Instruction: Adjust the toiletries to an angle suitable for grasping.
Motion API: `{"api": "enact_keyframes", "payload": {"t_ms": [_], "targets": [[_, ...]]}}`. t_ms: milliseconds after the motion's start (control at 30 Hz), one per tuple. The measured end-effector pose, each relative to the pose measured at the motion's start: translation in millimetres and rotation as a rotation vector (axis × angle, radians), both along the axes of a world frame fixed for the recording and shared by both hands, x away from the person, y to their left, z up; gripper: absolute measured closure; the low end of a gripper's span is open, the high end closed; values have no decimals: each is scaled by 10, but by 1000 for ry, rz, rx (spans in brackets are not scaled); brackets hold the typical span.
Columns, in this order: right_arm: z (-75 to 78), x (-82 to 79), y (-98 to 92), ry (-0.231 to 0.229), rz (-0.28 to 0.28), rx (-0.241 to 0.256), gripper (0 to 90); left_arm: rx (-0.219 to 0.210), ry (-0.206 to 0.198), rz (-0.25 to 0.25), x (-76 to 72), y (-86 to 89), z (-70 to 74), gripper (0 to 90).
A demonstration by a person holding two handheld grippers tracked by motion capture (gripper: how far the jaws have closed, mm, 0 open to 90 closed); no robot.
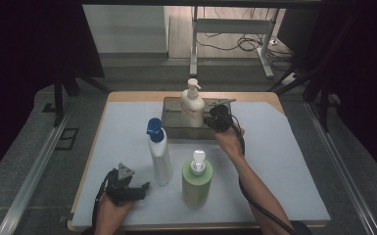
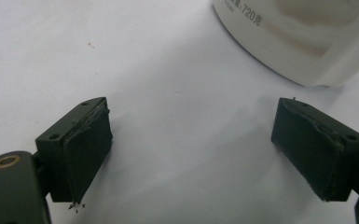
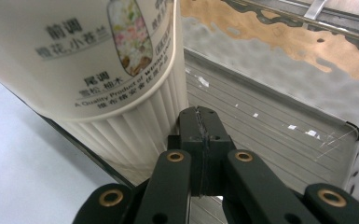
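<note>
progress read: looks like bottles are going into the grey metal tray (image 1: 172,128) at the far side of the table (image 1: 284,161). one is in: the white pump bottle (image 1: 192,105) stands upright inside the tray, toward its right half. two are left, by my judgement: the white bottle with the blue spray cap (image 1: 158,152) and the green pump bottle (image 1: 197,182), both upright on the white mat nearer the person, just beside each other and well apart from the tray.

right gripper (image 1: 219,119): sits at the tray's front right edge, right next to the white pump bottle. in the right gripper view its jaws are pressed flat together with nothing between them, the tip (image 3: 198,122) just beside the ribbed base of the bottle (image 3: 88,60); can't tell if it actually touches. so clenched empty, not gripping the bottle.

left gripper (image 1: 127,188): low at the near left of the table, close to the blue-capped bottle. the left gripper view has its jaws spread wide over bare mat, holding nothing, with the lower body of a white bottle (image 2: 303,37) ahead and to one side, not between the pads (image 2: 91,140).

likely next pick is that blue-capped bottle; not yet grasped.
</note>
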State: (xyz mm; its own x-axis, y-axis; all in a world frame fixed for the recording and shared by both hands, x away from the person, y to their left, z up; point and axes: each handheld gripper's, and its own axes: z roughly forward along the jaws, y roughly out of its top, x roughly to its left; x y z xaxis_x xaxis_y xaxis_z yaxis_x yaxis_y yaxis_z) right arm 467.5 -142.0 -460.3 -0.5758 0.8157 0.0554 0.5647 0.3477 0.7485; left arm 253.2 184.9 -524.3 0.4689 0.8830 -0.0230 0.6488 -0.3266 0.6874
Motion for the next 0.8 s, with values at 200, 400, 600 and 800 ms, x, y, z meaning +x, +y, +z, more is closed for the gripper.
{"api": "enact_keyframes", "payload": {"t_ms": [200,400,600,800], "targets": [[-20,-2,40,8,5,3,897,0,0,0,0,0,0,123],[-16,-5,111,6,19,-5,897,0,0,0,0,1,0,123],[-12,-8,184,11,34,-2,896,0,0,0,0,0,0,123],[-18,-4,241,14,45,-6,896,0,0,0,0,0,0,123]]}}
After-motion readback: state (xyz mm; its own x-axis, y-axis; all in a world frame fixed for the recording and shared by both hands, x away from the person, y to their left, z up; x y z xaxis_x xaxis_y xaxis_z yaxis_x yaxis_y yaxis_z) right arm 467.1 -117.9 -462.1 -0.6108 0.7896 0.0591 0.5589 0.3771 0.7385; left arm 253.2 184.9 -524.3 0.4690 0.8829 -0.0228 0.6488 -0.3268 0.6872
